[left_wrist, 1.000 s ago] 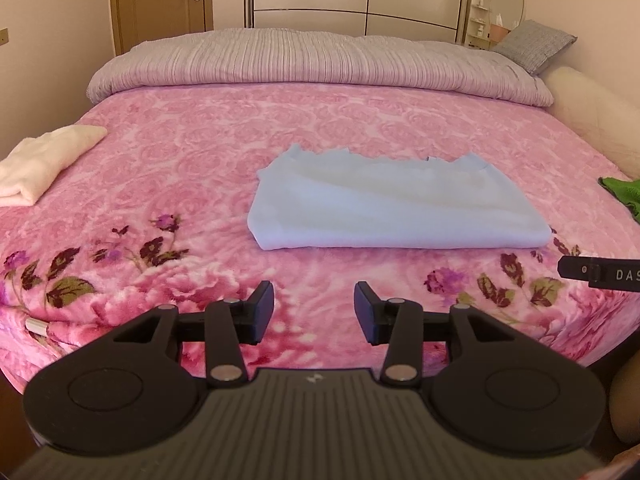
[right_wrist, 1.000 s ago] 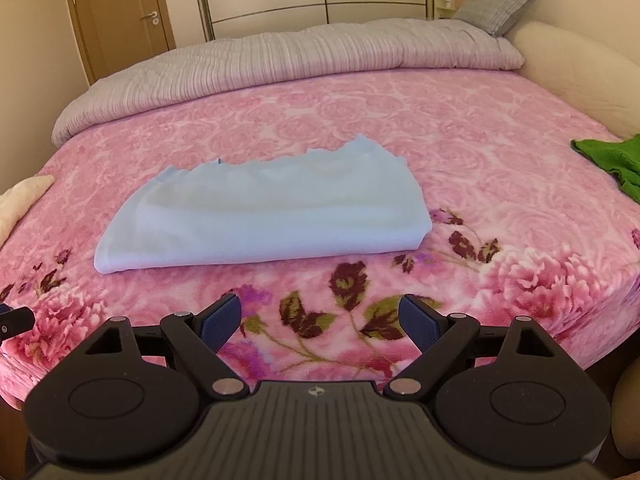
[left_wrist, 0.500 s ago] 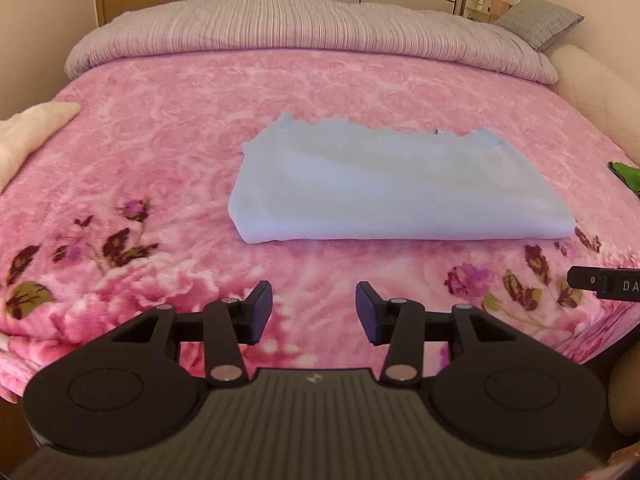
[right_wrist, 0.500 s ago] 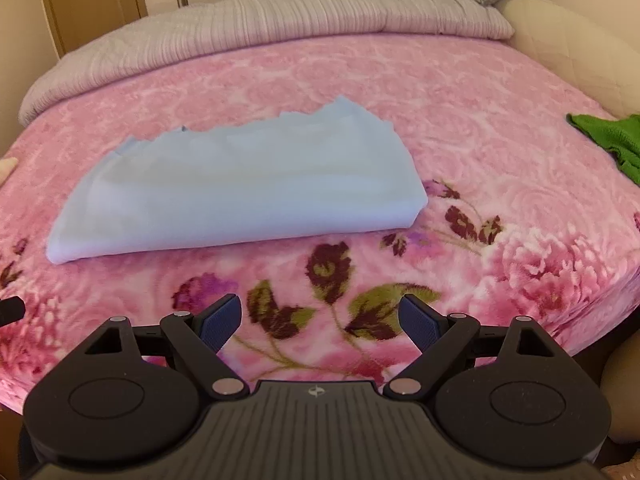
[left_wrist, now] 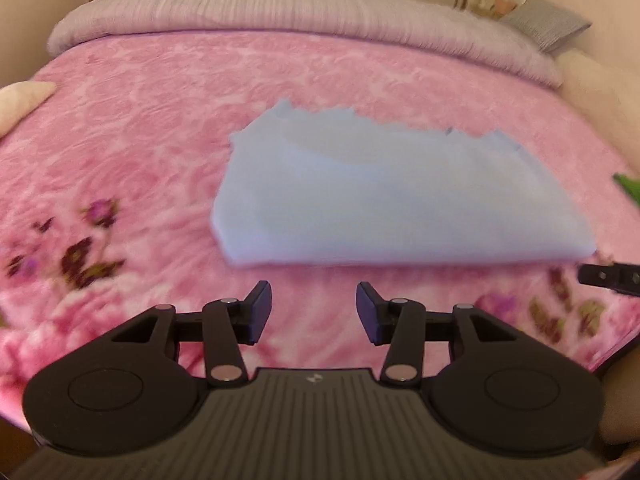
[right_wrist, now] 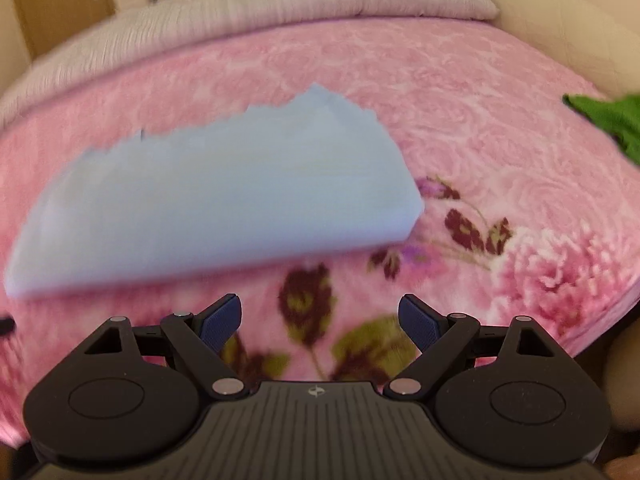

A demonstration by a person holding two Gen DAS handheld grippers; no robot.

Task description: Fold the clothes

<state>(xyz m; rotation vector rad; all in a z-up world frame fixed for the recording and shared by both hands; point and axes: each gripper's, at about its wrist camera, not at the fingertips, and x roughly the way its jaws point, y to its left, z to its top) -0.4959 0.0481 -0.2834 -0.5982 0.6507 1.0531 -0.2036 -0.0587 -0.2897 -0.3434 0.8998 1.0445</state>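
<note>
A light blue garment [left_wrist: 400, 200], folded into a long flat rectangle, lies on the pink floral bedspread [left_wrist: 140, 140]. It also shows in the right wrist view [right_wrist: 216, 200]. My left gripper [left_wrist: 314, 310] is open and empty, just short of the garment's near left edge. My right gripper [right_wrist: 320, 322] is open wide and empty, just short of the garment's near right corner. The tip of the right gripper [left_wrist: 608, 278] shows at the right edge of the left wrist view. Both views are blurred by motion.
A green garment [right_wrist: 612, 120] lies at the bed's right edge. A cream folded cloth [left_wrist: 22, 98] lies at the left edge. A grey striped duvet [left_wrist: 280, 8] is rolled up along the far side, with a cream headboard pad [right_wrist: 560, 20] at the right.
Both grippers have moved forward and down toward the blue garment, which now looms larger. Both stay open and empty.
</note>
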